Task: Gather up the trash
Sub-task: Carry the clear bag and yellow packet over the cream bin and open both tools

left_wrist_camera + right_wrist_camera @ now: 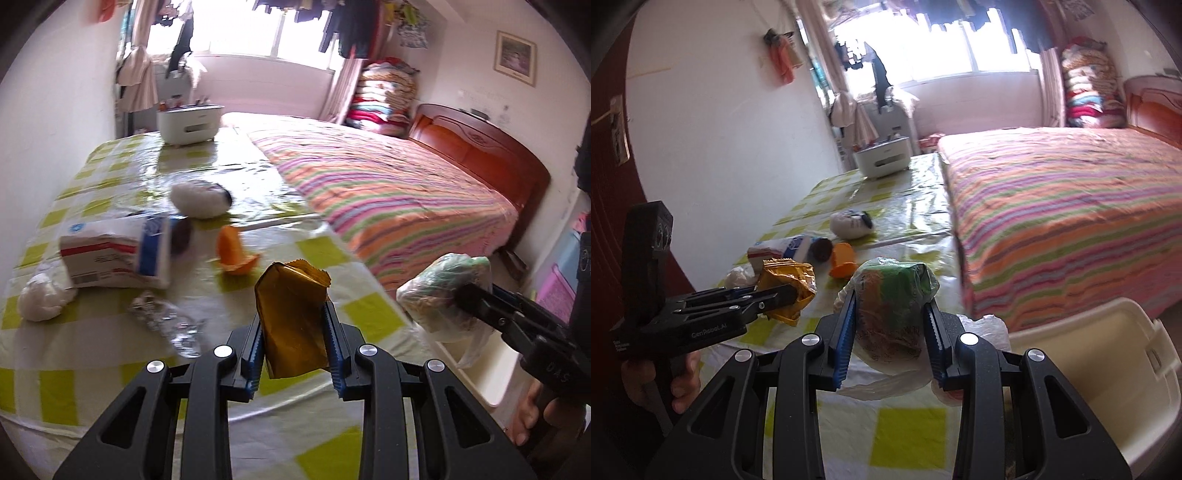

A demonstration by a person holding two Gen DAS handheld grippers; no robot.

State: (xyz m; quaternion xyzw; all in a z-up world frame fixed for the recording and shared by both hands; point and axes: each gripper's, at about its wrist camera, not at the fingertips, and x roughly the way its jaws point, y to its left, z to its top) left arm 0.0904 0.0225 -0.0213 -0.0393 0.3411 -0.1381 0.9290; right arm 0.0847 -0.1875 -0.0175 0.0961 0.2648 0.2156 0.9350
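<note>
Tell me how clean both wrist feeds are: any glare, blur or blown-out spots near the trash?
Left wrist view: window blown out white, glare streaks on the plastic tablecloth, tissue pack motion-smeared; gold wrapper fairly sharp. Right wrist view: same washed-out window, bagged wad clear, bin bent by fisheye.

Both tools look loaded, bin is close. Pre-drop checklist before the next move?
1. Left tool clamped on gold wrapper: ok.
2. Right tool clamped on bagged bundle: ok.
3. Cream bin open, space inside: ok.
4. Loose bag tail under the bundle clear of the bin rim: cannot tell.
5. Table cleared of trash: not ok; orange cup and crushed bottle remain.
</note>
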